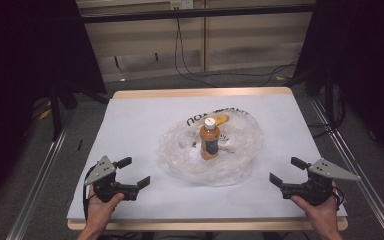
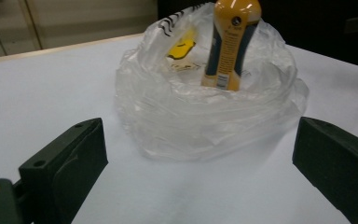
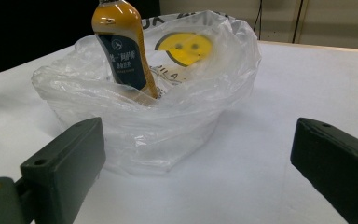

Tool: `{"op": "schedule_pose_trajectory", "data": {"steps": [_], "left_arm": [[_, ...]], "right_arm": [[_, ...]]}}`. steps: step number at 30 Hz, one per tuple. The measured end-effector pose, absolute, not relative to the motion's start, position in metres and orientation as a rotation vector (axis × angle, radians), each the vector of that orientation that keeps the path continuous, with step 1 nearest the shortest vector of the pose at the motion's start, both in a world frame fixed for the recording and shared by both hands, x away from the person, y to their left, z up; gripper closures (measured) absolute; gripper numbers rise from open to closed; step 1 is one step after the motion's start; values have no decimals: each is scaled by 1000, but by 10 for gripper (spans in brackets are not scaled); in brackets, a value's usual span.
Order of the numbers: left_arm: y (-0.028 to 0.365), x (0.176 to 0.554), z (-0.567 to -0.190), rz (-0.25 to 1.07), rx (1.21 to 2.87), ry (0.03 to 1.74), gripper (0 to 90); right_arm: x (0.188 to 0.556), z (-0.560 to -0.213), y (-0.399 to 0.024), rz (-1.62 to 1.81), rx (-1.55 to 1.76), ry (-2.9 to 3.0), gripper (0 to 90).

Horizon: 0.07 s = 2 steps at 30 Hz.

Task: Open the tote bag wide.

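An orange drink bottle (image 1: 210, 140) with a white cap and a dark label stands upright inside a crumpled clear plastic bag (image 1: 180, 150) at the middle of the white table (image 1: 130, 120). The bag bears a yellow smiley print (image 3: 185, 48) and black lettering. My left gripper (image 1: 133, 172) rests near the front left, open and empty, its jaws aimed at the bag (image 2: 200, 121). On the front right sits my right gripper (image 1: 286, 171), likewise open and empty, facing the bag (image 3: 140, 126) and the bottle (image 3: 123, 51). Both stand apart from the bag. The bottle (image 2: 230, 42) rises above the bag's rim.
The white sheet covers a wooden table whose edge (image 1: 205, 93) shows at the back. Metal rails (image 1: 40, 175) run along both sides. Black cables (image 1: 215, 75) lie on the floor behind. Bare white surface surrounds the bag on all sides.
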<state>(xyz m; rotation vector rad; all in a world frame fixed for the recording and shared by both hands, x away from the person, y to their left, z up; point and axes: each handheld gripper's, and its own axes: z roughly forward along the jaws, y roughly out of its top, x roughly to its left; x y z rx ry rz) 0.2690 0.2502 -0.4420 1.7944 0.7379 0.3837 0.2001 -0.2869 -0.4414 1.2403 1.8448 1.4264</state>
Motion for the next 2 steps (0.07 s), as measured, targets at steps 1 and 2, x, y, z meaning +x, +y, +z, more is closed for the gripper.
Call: {"op": "schedule_pose_trajectory", "data": {"steps": [1, 2], "left_arm": [[251, 269, -442, 393, 1800, 736, 30], [251, 270, -442, 389, 1807, 732, 29]], "right_arm": [[201, -441, -287, 1430, 1244, 1837, 34], [201, -441, -287, 1426, 1243, 1836, 34]]}}
